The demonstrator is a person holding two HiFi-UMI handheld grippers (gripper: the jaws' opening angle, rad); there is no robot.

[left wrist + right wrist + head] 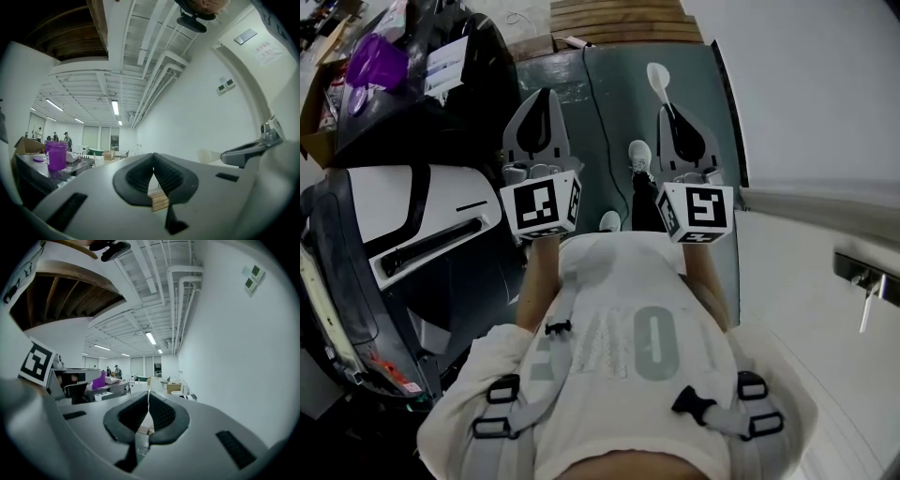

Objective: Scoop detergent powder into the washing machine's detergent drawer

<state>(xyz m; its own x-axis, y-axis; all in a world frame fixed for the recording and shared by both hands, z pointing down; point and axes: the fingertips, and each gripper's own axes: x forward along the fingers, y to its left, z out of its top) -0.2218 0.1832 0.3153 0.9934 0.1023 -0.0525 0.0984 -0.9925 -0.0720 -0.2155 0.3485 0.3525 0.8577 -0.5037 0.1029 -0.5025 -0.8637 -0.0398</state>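
— Scoop (657,75), where is it?
— Its handle is clamped between the jaws of the right gripper (672,112), and the white bowl sticks out past their tips. Whether the bowl holds powder, I can't tell.
— And the left gripper (546,94)?
— Its jaws are pressed together with nothing between them, beside the right pair and apart from it.
— Washer (384,211)?
— Left of the left jaws and back behind their tips; white panel, dark trim.
— Any containers?
— A purple tub (377,58), well left of the left jaws, among clutter. Its contents don't show.
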